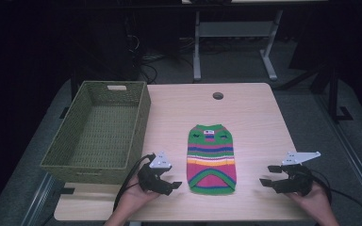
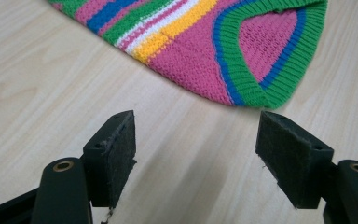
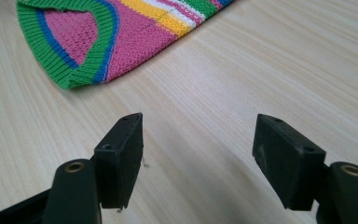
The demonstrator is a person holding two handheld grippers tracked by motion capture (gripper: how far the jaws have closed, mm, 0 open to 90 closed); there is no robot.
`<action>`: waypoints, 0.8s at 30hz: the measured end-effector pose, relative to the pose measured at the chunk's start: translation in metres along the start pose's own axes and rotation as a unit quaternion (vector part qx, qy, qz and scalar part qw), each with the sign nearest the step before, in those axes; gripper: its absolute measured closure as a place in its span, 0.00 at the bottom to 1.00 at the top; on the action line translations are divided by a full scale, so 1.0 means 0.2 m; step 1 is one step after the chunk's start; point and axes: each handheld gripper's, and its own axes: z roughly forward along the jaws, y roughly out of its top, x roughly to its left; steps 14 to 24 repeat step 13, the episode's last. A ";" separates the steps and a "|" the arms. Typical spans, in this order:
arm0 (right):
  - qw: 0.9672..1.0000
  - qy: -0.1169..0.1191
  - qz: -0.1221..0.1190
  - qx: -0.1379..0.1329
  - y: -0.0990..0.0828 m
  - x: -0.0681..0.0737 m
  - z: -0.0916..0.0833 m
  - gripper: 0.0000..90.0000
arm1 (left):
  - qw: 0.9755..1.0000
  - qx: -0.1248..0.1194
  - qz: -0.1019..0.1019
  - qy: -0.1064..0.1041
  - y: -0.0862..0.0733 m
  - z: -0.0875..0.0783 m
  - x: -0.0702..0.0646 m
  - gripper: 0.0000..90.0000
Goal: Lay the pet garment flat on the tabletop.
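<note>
From the high view, a striped sweater [image 1: 211, 159] lies flat on the table [image 1: 254, 113], between the left gripper [image 1: 173, 184] and right gripper [image 1: 267, 174]. A green basket [image 1: 99, 133] sits left, maybe empty. Each gripper view shows wide-apart jaws holding nothing, near the sweater's hem [image 2: 279, 88].
</note>
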 end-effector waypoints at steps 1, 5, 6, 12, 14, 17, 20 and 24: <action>1.000 -0.001 -0.003 -0.001 -0.01 0.00 0.00 0.36 | 1.000 -0.001 0.001 0.000 -0.01 0.00 0.00 0.31; 1.000 -0.003 -0.006 0.000 -0.03 0.02 -0.01 0.36 | 1.000 -0.006 -0.006 0.000 -0.03 -0.01 -0.01 0.31; 1.000 -0.004 -0.004 -0.001 -0.04 0.03 -0.01 0.35 | 1.000 -0.006 -0.008 -0.001 -0.04 -0.02 -0.02 0.31; 1.000 -0.013 -0.003 -0.018 -0.08 0.08 -0.04 0.32 | 1.000 -0.011 -0.007 -0.001 -0.08 -0.04 -0.08 0.30; 1.000 -0.011 -0.002 -0.022 -0.09 0.08 -0.04 0.32 | 1.000 -0.012 -0.005 0.000 -0.08 -0.04 -0.08 0.30; 1.000 -0.011 -0.002 -0.022 -0.09 0.08 -0.04 0.32 | 1.000 -0.012 -0.005 0.000 -0.08 -0.04 -0.08 0.30; 1.000 -0.011 -0.002 -0.022 -0.09 0.08 -0.04 0.32 | 1.000 -0.012 -0.005 0.000 -0.08 -0.04 -0.08 0.30; 1.000 -0.011 -0.002 -0.022 -0.09 0.08 -0.04 0.32 | 1.000 -0.012 -0.005 0.000 -0.08 -0.04 -0.08 0.30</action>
